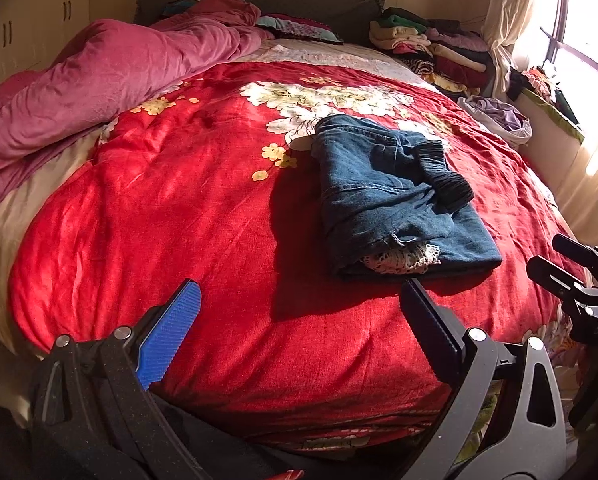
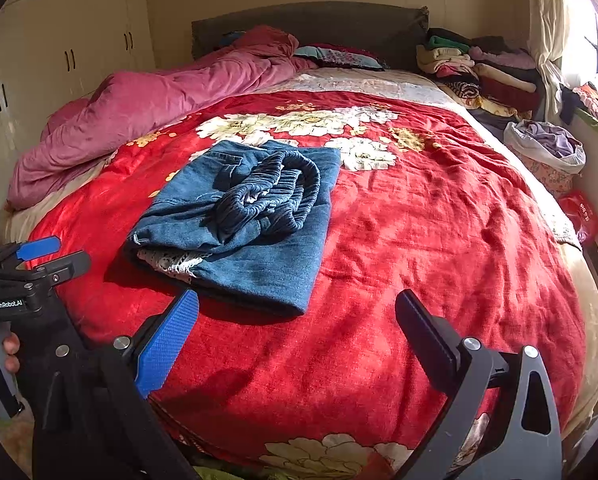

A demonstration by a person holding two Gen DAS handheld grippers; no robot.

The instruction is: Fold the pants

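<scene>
Already lying folded on the red floral blanket [image 2: 439, 220]: one pair of blue denim pants [image 2: 259, 248], near the blanket's front edge.

Risking a loosened bundle: bunched elastic waistband [image 2: 271, 196] sitting rumpled on top of the pants, lace-trimmed hem [image 2: 171, 262] poking out at the near fold, likely springing open if nudged or lifted by one edge. Hovering just short of the pants, two tongs, left gripper [image 1: 299, 320] and right gripper [image 2: 295, 328], both spread wide, grasping nothing. Beyond the pants, lying along the blanket's far left, one pink duvet [image 2: 159, 120]; stacked at the far right corner, one pile of folded clothes [image 2: 479, 72].
</scene>
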